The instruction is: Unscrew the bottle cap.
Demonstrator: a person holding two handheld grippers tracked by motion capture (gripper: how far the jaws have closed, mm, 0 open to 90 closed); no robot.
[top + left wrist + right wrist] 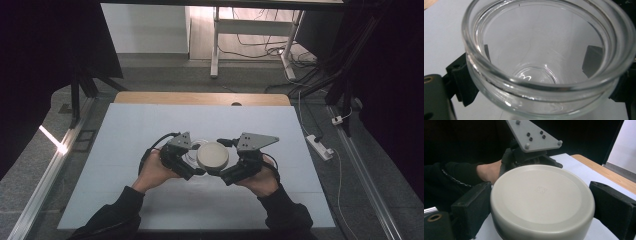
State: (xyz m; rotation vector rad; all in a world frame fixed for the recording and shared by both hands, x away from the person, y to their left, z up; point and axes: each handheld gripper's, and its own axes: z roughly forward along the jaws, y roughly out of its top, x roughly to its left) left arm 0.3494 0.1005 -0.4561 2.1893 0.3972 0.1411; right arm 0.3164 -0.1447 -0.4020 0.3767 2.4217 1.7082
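From above, the left tongs (186,161) and right tongs (231,167) meet mid-bench (150,125), the lid (213,156) between them. The left gripper view has its jaws clamped around an open glass jar (544,62). The right gripper view has its jaws gripping the lid's sides, the jar just beyond.

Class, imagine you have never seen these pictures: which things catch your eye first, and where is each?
First, the round pale grey lid, gripped between the right gripper's black jaws at the middle of the light blue table mat. Next, the clear glass jar, open-mouthed and empty, held by the left gripper right beside the lid.
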